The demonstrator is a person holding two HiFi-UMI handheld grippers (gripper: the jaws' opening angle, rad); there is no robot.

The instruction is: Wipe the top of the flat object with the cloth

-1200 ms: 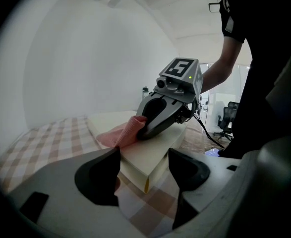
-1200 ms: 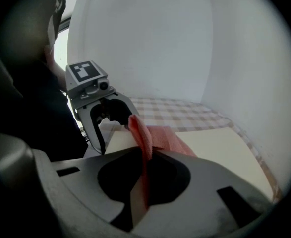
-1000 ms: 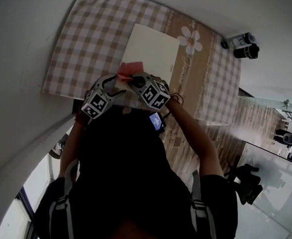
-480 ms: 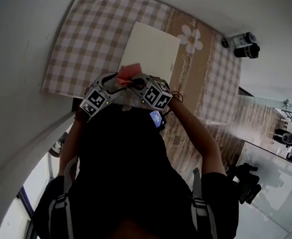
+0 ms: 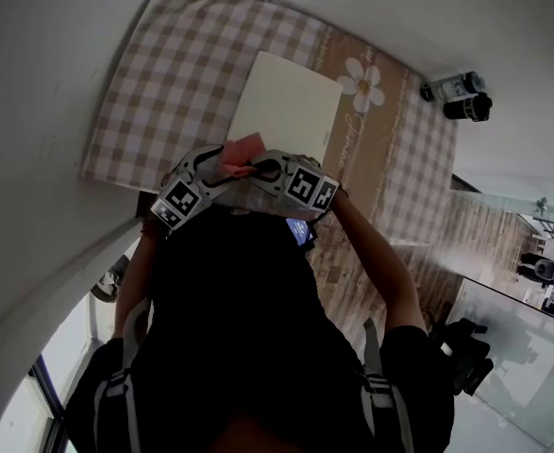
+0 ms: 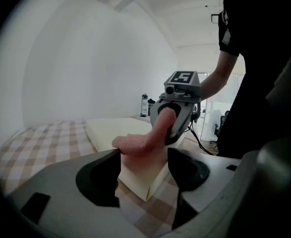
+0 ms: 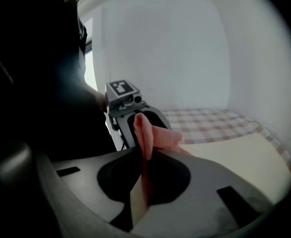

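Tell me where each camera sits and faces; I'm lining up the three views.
Head view: on the person's head, looking steeply down at the cream slab, pink cloth, left gripper, right gripper, torso and arms.
Left gripper view: on the left gripper, facing the right gripper; own jaws apart.
Right gripper view: on the right gripper, facing the left gripper; own jaws shut on the pink cloth.
Shared: all show pink cloth and cream slab.
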